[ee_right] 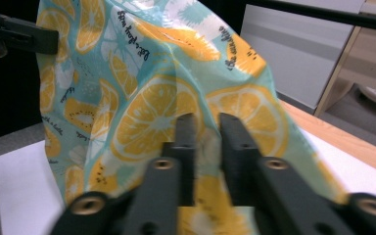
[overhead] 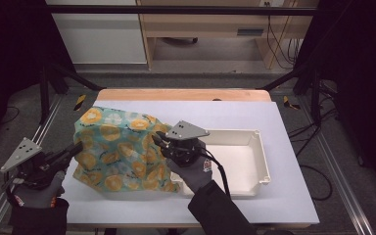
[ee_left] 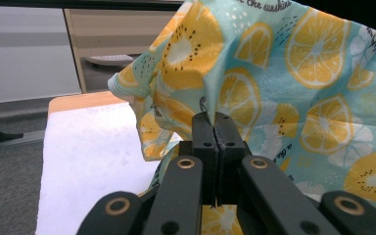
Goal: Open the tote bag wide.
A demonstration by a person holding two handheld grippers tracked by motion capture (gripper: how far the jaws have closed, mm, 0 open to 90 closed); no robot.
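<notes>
Pinching the lemon-print cloth [ee_left: 293,88], the left hand-held gripper [ee_left: 217,128] (jaws fully together).

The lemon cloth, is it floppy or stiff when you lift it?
Probably floppy: the lemon cloth hangs in soft folds between the left gripper and the right gripper. It likely weighs little, since a pinch of its edge in the left jaws holds it up. It may slip from the right jaws, which show a gap.

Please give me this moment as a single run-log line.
left gripper: shut on cloth | right gripper: closing around cloth | tray: beside cloth
</notes>
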